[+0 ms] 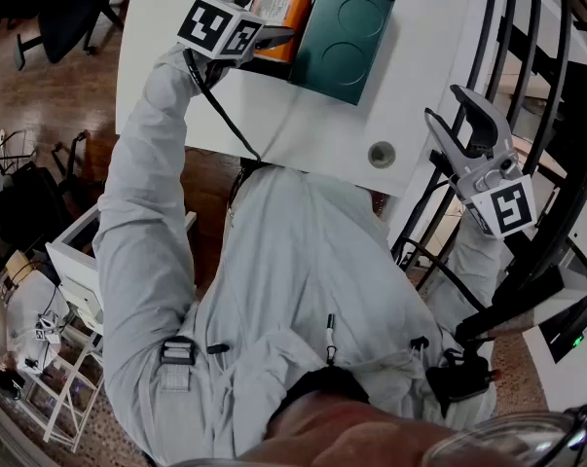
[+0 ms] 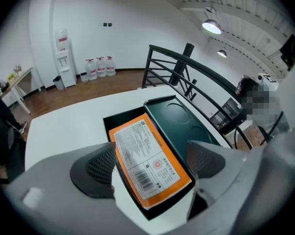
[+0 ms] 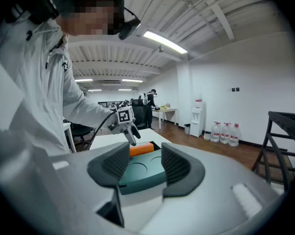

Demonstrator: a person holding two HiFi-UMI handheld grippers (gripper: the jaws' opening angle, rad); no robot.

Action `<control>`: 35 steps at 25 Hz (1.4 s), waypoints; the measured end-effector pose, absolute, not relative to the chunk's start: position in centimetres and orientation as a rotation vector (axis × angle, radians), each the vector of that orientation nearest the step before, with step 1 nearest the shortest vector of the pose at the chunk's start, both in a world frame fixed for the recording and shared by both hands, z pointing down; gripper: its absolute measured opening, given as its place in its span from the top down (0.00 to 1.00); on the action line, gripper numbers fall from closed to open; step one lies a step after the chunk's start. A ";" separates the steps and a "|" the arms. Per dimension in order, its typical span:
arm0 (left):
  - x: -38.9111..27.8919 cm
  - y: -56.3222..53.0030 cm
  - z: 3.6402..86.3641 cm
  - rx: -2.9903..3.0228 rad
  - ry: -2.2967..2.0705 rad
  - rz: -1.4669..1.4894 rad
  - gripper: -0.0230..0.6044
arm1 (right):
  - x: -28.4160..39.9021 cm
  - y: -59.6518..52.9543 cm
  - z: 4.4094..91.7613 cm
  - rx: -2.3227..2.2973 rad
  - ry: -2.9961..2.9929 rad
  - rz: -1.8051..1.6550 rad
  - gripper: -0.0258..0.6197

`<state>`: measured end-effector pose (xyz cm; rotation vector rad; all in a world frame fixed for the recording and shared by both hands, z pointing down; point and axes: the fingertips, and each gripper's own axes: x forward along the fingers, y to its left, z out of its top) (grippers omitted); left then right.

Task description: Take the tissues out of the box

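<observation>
An orange tissue pack (image 1: 281,6) lies in a dark open box (image 2: 119,119) on the white table (image 1: 176,95). The box's green lid (image 1: 342,37) rests at its right side, partly over it. My left gripper (image 1: 278,39) hovers over the near end of the pack. Its jaws stand wide open on either side of the tissue pack (image 2: 149,155), and the pads do not press on it. My right gripper (image 1: 449,105) is off the table's right edge, open and holding nothing. In the right gripper view the green lid (image 3: 140,173) shows far off between the jaws.
A round grommet (image 1: 382,154) sits in the table near its front right corner. A black stair railing (image 1: 556,86) stands close beside the right gripper. A white cart (image 1: 74,261) is on the floor at the left. A water dispenser (image 2: 63,58) stands by the far wall.
</observation>
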<state>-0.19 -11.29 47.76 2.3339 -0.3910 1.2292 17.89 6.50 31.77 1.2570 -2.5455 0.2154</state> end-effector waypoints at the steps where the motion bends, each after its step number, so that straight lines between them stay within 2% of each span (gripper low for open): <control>1: 0.0 -11.6 48.4 2.314 -0.399 1.243 0.22 | 17.8 6.2 32.0 1.262 -2.539 0.220 0.65; 8: -0.1 -12.3 52.3 2.171 -0.443 1.298 0.22 | 16.4 4.9 33.2 1.237 -2.543 0.262 0.65; 16: 1.3 -12.0 53.2 2.155 -0.411 1.317 0.23 | 15.0 3.1 34.0 1.197 -2.539 0.293 0.65; 21: 0.2 -11.7 52.5 2.137 -0.382 1.289 0.36 | 14.3 3.1 34.2 1.191 -2.521 0.301 0.65; 27: -0.5 -11.7 52.4 2.093 -0.376 1.269 0.46 | 14.6 2.4 34.2 1.204 -2.525 0.311 0.65; 31: -0.8 -11.2 49.9 2.145 -0.353 1.249 0.48 | 14.5 2.4 33.9 1.194 -2.527 0.293 0.65; 35: -3.1 -11.7 42.5 2.254 -0.351 1.169 0.47 | 14.2 2.1 33.4 1.200 -2.530 0.286 0.65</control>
